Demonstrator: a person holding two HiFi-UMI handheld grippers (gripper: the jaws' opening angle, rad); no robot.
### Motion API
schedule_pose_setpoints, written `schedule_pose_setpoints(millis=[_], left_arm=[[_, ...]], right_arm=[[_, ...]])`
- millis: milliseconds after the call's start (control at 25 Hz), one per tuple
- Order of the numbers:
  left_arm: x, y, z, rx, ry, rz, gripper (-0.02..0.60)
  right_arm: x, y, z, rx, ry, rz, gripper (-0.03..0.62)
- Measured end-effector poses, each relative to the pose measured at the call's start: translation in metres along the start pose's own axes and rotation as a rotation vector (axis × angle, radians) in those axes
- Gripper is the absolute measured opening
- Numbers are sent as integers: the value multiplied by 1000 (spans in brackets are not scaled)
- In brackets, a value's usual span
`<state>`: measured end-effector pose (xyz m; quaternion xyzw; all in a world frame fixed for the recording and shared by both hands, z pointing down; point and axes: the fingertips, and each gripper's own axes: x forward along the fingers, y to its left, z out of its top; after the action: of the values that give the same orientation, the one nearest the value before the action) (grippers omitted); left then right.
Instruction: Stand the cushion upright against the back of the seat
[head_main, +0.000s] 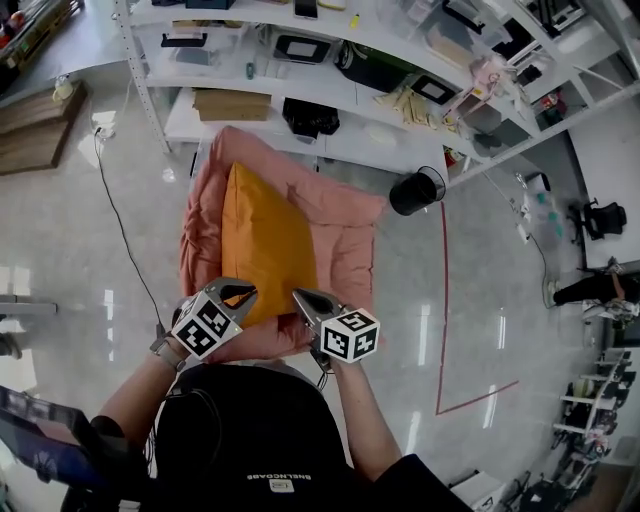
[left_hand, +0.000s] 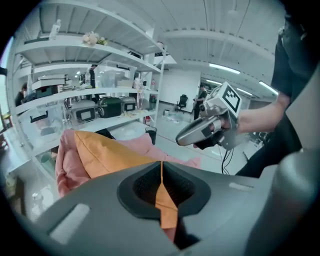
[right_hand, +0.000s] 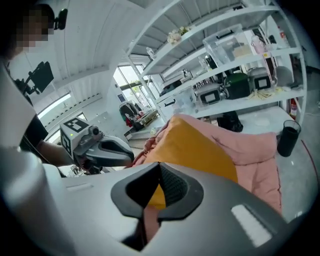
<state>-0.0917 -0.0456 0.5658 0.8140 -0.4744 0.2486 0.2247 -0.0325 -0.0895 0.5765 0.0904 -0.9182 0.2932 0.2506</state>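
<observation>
An orange cushion (head_main: 262, 245) lies tilted on a soft pink seat (head_main: 348, 232), its far end toward the seat's back (head_main: 236, 145). Both grippers hold its near edge. My left gripper (head_main: 250, 292) is shut on the cushion's near left corner; in the left gripper view a fold of orange fabric (left_hand: 163, 197) is pinched between the jaws (left_hand: 161, 167). My right gripper (head_main: 298, 297) is shut on the near right part of that edge, where orange fabric (right_hand: 156, 192) shows in the closed jaws (right_hand: 159, 172). The cushion (right_hand: 197, 142) rises away from the grip.
White shelf racks (head_main: 300, 95) loaded with boxes and appliances stand right behind the seat. A black bin (head_main: 416, 190) stands on the floor to its right. A red tape line (head_main: 443, 300) runs down the floor on the right, and a thin cable (head_main: 122, 232) runs on the left.
</observation>
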Motion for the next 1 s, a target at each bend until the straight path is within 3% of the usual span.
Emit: schedule_pose_setpoints(millis=[240,560,1000], left_arm=[[-10,-10,43,-152,-172,14,12],[-16,-36,57,-173,-224,90,12],[-45,-40,48,-154,-258,109,12]], right_arm=[[-29,15,25,-73,-98,49,6],[-52,21,29,-112,-160,98,6],[-46,44,30,-134,-228,98,6]])
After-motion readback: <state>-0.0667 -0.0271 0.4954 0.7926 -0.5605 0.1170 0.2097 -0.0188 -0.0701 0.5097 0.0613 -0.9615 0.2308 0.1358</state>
